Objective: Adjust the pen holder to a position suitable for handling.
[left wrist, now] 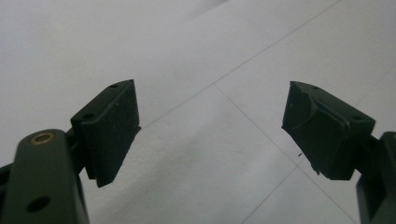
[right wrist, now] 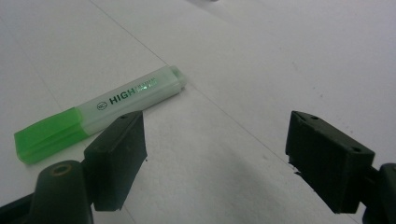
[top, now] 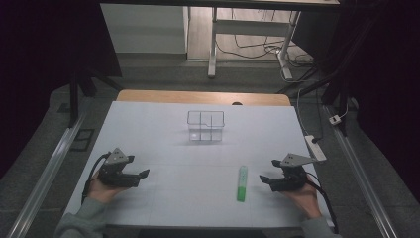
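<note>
Two grippers rest spread and empty, so we should bring the right gripper (top: 266, 179) squarely across the green highlighter (top: 242, 183) at lower centre-right, well below the clear divided box (top: 205, 126), while the left gripper (top: 140, 175) waits.

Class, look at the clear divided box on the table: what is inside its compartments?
The clear box looks empty: through its walls only the white table shows. Its far compartments are too small to check fully. The green highlighter lies outside, near the right gripper.
</note>
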Available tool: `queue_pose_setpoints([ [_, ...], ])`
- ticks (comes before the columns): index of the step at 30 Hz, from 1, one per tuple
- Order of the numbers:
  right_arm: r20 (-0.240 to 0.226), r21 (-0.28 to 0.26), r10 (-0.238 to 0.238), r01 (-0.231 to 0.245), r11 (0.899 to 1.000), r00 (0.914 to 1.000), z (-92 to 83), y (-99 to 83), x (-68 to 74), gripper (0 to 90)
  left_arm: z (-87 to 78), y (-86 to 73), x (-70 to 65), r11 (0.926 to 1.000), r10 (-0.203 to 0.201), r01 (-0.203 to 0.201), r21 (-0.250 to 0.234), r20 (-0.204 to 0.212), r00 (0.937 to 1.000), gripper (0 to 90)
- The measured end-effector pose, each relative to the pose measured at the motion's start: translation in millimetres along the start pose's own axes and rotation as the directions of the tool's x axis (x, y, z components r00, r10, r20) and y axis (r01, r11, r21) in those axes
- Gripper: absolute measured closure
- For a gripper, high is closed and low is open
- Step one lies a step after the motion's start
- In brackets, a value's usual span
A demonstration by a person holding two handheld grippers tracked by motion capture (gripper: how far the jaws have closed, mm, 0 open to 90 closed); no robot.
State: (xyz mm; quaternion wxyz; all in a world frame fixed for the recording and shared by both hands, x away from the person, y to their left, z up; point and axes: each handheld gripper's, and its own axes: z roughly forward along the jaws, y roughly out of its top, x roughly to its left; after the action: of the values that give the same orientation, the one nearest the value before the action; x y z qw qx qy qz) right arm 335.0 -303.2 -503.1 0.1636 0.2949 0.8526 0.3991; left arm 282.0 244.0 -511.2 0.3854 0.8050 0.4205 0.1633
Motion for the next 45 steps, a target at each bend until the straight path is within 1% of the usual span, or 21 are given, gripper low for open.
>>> queue_pose_setpoints([
  [1, 0.0, 0.003, -0.009, 0.009, 1.0, 1.0, 0.2, 0.3, 0.0, 20.1, 0.0, 0.0, 0.0, 1.0, 0.001, -0.001, 0.0, 0.0, 1.0, 18.8],
  [5, -0.014, 0.007, -0.019, 0.019, 1.0, 0.9997, 1.8, 1.5, 0.7, 20.1, 0.4, -0.2, 0.1, 1.0, 0.002, -0.002, 0.003, 0.0, 1.0, 18.8],
  [6, -0.024, 0.02, -0.032, 0.033, 0.999, 0.9992, 3.3, 3.1, 1.1, 20.1, 0.3, -0.2, 0.1, 1.0, 0.002, -0.002, 0.004, 0.001, 1.0, 18.8],
  [11, -0.039, 0.024, -0.045, 0.046, 0.999, 0.9982, 4.7, 6.0, 2.3, 20.1, 0.9, -0.4, 0.0, 1.0, 0.003, -0.003, 0.008, 0.001, 1.0, 18.9],
  [12, -0.04, 0.033, -0.057, 0.059, 0.998, 0.9976, 5.1, 7.2, 3.4, 20.1, 1.3, -0.5, 0.2, 0.9999, 0.005, -0.005, 0.011, 0.001, 1.0, 18.9],
  [21, -0.068, 0.028, -0.084, 0.086, 0.996, 0.9942, 8.7, 14.9, 5.6, 19.9, 2.4, -1.7, 2.7, 0.9999, -0.001, 0.0, 0.014, 0.007, 1.0, 19.1],
  [26, -0.089, 0.027, -0.124, 0.127, 0.992, 0.9883, 8.2, 19.5, 8.0, 20.0, 1.8, -3.2, 3.0, 0.9999, 0.004, -0.004, 0.016, 0.008, 1.0, 19.1],
  [30, -0.093, 0.027, -0.171, 0.174, 0.984, 0.9808, 7.7, 24.0, 9.3, 20.0, 0.8, -4.0, 2.8, 0.9998, 0.009, -0.009, 0.019, 0.004, 1.0, 19.1],
  [32, -0.094, 0.027, -0.175, 0.178, 0.984, 0.98, 7.5, 24.9, 9.9, 20.0, 0.3, -4.0, 2.9, 0.9998, 0.009, -0.009, 0.019, 0.004, 1.0, 19.1],
  [33, -0.099, 0.03, -0.205, 0.208, 0.978, 0.9738, 7.3, 27.8, 11.2, 20.0, 0.0, -3.5, 2.9, 0.9998, 0.007, -0.007, 0.017, 0.003, 1.0, 19.2],
  [35, -0.11, 0.023, -0.227, 0.23, 0.973, 0.9678, 7.5, 29.8, 12.5, 20.0, 0.1, -3.4, 2.8, 0.9998, 0.008, -0.008, 0.018, 0.004, 1.0, 19.2],
  [36, -0.116, 0.02, -0.245, 0.249, 0.968, 0.9626, 7.9, 31.2, 13.5, 20.0, 0.7, -3.3, 2.6, 0.9998, 0.009, -0.009, 0.02, 0.004, 0.9999, 19.2],
  [38, -0.118, 0.031, -0.279, 0.285, 0.958, 0.9529, 8.1, 33.4, 14.4, 20.0, 2.2, -2.6, 1.8, 0.9996, 0.015, -0.015, 0.025, 0.004, 0.9999, 19.2],
  [40, -0.122, 0.034, -0.301, 0.307, 0.951, 0.9459, 8.7, 34.6, 15.8, 20.7, 2.5, -2.3, 1.6, 0.9995, 0.016, -0.016, 0.026, 0.002, 0.9999, 19.1],
  [41, -0.129, 0.035, -0.315, 0.321, 0.946, 0.9403, 8.9, 35.0, 15.8, 22.3, 2.7, -2.0, 1.6, 0.9995, 0.017, -0.017, 0.026, 0.002, 0.9999, 19.1],
  [44, -0.133, 0.039, -0.331, 0.339, 0.94, 0.9342, 10.0, 35.9, 17.3, 22.8, 2.9, -1.7, 1.2, 0.9995, 0.017, -0.017, 0.026, 0.003, 0.9999, 19.0],
  [45, -0.133, 0.039, -0.331, 0.339, 0.94, 0.9342, 10.0, 35.9, 17.3, 22.8, 3.0, -1.8, 1.1, 0.9995, 0.018, -0.018, 0.027, 0.003, 0.9998, 19.0],
])
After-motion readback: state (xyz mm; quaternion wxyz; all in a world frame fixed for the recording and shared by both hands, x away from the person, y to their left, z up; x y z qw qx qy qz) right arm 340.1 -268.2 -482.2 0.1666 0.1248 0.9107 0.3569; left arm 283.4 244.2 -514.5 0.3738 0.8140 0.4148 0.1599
